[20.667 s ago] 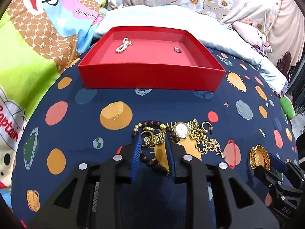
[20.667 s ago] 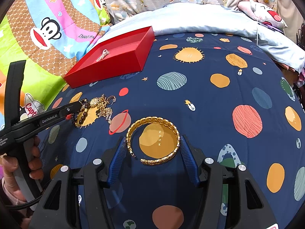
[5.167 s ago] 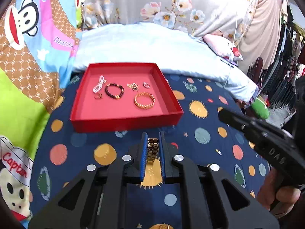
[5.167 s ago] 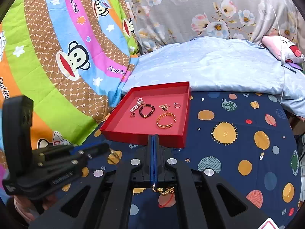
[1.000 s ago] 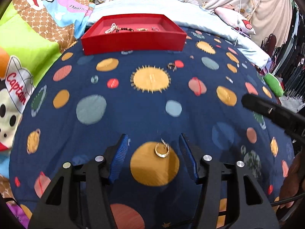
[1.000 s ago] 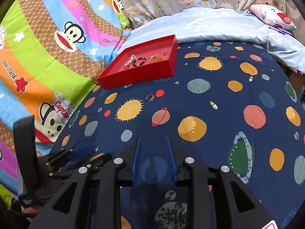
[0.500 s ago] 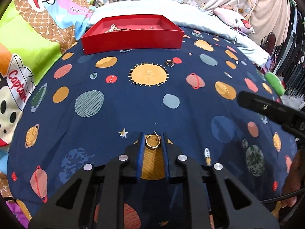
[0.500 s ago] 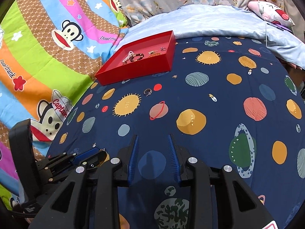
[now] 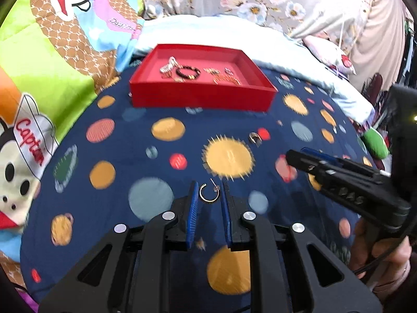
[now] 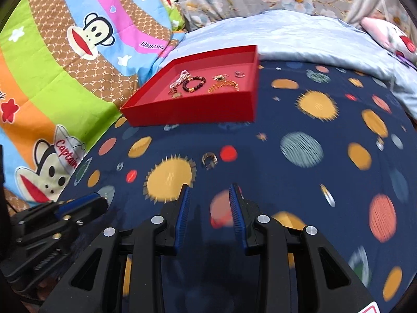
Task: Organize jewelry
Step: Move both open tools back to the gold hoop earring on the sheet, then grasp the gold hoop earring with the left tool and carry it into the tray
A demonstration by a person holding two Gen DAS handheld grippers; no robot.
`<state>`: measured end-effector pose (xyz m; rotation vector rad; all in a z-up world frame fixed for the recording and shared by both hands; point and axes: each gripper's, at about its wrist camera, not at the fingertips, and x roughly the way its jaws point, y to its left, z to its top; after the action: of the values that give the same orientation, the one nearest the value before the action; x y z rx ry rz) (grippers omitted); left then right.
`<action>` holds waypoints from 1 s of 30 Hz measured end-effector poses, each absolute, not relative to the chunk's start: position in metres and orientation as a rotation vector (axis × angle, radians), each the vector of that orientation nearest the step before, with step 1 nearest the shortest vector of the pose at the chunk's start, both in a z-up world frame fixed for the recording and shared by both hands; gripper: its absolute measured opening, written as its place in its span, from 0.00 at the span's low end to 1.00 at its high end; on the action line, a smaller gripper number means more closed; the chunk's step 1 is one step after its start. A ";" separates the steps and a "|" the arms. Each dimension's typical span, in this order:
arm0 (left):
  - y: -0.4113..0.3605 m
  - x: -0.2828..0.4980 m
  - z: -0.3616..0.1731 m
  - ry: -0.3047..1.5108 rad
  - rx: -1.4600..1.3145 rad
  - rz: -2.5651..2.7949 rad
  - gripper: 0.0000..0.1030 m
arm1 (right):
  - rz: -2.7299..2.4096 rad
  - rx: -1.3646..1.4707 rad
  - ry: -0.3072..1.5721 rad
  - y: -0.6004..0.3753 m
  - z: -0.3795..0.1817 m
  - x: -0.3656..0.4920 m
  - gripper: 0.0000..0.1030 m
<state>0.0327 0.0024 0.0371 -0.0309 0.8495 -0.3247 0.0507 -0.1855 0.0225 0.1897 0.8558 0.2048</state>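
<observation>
While left gripper [image 9: 208, 195] pinches hoop earring [image 9: 208, 195] | right gripper [image 10: 209, 195] half-open, empty | risk: thin hoop slips before red tray [image 9: 200, 99]

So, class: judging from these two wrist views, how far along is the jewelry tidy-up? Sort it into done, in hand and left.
Done: several pieces, a dark bead bracelet among them, lie in the red tray. In hand: the left gripper holds a gold hoop earring. Left: one ring lies on the planet-print bedspread, the open, empty right gripper just short of it.
</observation>
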 end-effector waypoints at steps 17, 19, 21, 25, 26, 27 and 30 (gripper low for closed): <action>0.020 0.073 0.035 0.858 -0.078 -0.292 0.16 | 0.186 0.133 0.908 -0.168 -0.001 0.105 0.25; 0.021 0.074 0.035 0.860 -0.083 -0.292 0.16 | 0.175 0.119 0.911 -0.167 -0.001 0.106 0.15; 0.020 0.074 0.035 0.860 -0.084 -0.293 0.16 | 0.176 0.117 0.913 -0.167 -0.002 0.106 0.15; 0.021 0.074 0.035 0.862 -0.087 -0.295 0.16 | 0.175 0.120 0.913 -0.168 -0.002 0.105 0.15; 0.021 0.074 0.035 0.860 -0.088 -0.295 0.16 | 0.177 0.124 0.912 -0.168 -0.001 0.105 0.15; 0.021 0.073 0.036 0.859 -0.090 -0.295 0.16 | 0.177 0.127 0.908 -0.169 0.000 0.103 0.15; 0.023 0.074 0.040 0.853 -0.100 -0.299 0.16 | 0.187 0.141 0.885 -0.170 0.011 0.099 0.15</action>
<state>0.0736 0.0230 0.0398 -0.0996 0.8534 -0.2990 0.0986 -0.1704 0.0112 0.1409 0.8852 0.1868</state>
